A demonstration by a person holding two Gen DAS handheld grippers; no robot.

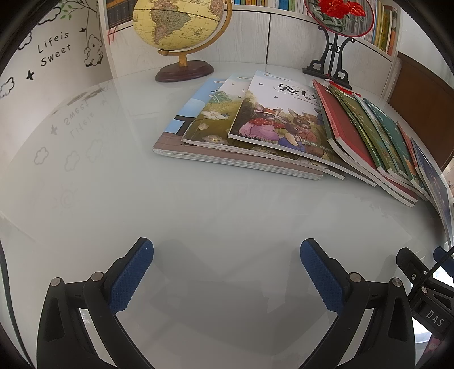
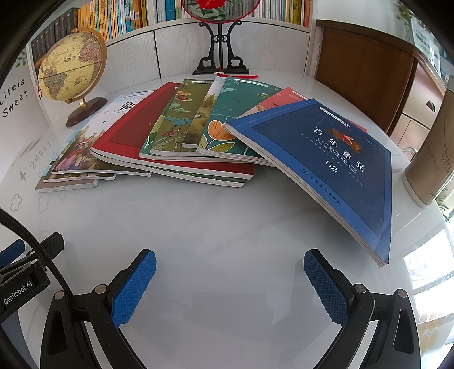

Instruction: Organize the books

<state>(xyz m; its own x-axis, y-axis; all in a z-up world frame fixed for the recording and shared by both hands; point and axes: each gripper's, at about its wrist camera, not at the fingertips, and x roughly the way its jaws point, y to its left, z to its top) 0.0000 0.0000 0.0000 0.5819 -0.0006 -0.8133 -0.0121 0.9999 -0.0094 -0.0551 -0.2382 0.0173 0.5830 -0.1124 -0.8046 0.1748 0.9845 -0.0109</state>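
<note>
Several books lie fanned and overlapping on a glossy white table [image 1: 113, 184]. In the left wrist view a rabbit picture book [image 1: 278, 113] tops the left pile, with a red book [image 1: 346, 133] and green books [image 1: 380, 133] leaning to its right. In the right wrist view a blue book [image 2: 326, 159] lies nearest, on the right, over the red book [image 2: 147, 133] and the green books [image 2: 227, 119]. My left gripper [image 1: 227, 255] is open and empty, short of the books. My right gripper [image 2: 229, 266] is open and empty, just left of the blue book's near corner.
A globe [image 1: 181, 25] and a red fan ornament on a black stand [image 1: 332, 56] stand behind the books. A bookshelf [image 2: 127, 17] lines the back wall. A wooden cabinet [image 2: 369, 73] and a beige appliance [image 2: 431, 159] are at the right.
</note>
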